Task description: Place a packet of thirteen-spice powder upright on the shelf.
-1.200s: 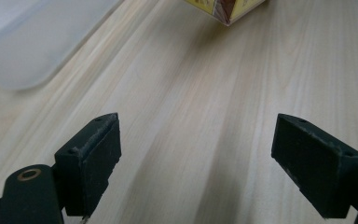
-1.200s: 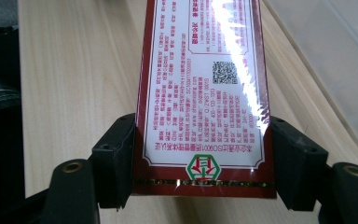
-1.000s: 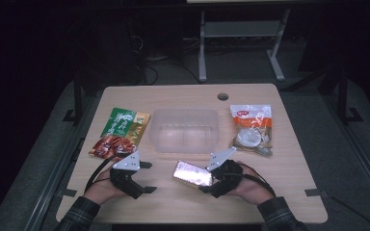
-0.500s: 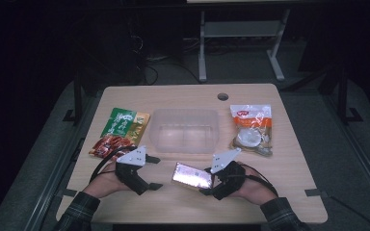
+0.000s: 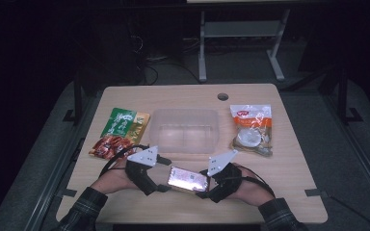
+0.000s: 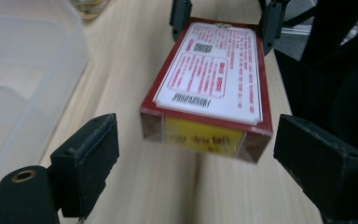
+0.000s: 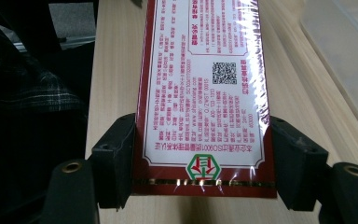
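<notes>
Right gripper (image 5: 203,184) clamps one end of the red-and-white box (image 5: 188,179), holding it clear of the table (image 5: 289,168) just in front of the clear plastic tub (image 5: 185,131). Left gripper (image 5: 163,174) stands open around the free end, pads not touching, positioned to take it.

A red and white cardboard box (image 7: 205,93) is wrapped in glossy clear film that catches the light. The right hand-held gripper (image 7: 205,163) has matt black plastic jaws with slightly rough pads. The counter (image 5: 289,163) is pale, smooth wood-grain laminate. A frosted translucent plastic container (image 5: 185,130) looks smooth. Two shiny foil-like snack packets (image 5: 120,132) glint.
</notes>
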The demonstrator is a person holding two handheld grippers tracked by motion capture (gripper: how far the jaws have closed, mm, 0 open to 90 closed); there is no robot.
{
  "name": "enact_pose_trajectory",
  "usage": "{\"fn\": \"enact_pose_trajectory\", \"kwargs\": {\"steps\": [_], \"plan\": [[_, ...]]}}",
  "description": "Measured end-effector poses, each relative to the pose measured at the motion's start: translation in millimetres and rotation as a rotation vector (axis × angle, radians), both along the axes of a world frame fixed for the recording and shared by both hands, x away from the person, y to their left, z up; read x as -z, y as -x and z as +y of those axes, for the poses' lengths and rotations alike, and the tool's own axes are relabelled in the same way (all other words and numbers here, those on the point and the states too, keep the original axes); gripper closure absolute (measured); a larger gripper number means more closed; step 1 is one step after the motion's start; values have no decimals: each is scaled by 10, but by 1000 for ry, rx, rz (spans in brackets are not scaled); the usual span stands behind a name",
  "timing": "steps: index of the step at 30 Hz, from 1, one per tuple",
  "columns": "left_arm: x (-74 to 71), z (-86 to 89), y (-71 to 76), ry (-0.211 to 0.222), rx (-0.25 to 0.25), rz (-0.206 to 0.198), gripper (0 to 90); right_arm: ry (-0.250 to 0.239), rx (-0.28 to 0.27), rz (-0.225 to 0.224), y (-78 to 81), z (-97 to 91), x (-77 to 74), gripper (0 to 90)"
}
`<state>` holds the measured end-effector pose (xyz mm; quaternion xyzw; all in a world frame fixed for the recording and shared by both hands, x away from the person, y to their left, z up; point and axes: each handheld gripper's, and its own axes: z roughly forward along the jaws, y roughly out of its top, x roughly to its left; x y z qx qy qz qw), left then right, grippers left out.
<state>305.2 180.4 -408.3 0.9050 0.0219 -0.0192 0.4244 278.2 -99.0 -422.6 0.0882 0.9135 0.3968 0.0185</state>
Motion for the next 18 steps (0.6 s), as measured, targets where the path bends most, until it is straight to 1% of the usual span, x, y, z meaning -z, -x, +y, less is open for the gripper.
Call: {"fn": "enact_pose_trajectory", "kwargs": {"steps": [1,4,7,9,11,12,14,15,18], "plan": [[13,-26,7,7,8,3,135,-2,0,2,5,4,-1,317],[49,-94,10,-8,34,5,136,-6,-8,1,11,13,-3,317],[83,-146,19,1,45,1,137,-12,-14,-3,17,17,-9,317],[92,-164,30,-1,50,5,141,-19,-16,7,23,21,-12,317],[98,-172,28,7,48,4,144,-22,-18,6,27,26,-13,317],[94,-171,22,2,52,1,148,-20,-22,6,27,28,-11,317],[93,-171,24,3,56,1,161,-21,-20,6,33,33,-9,316],[96,-173,30,7,53,6,172,-24,-18,14,37,36,-9,316],[95,-174,32,11,58,6,205,-27,-19,8,34,37,-9,316]]}}
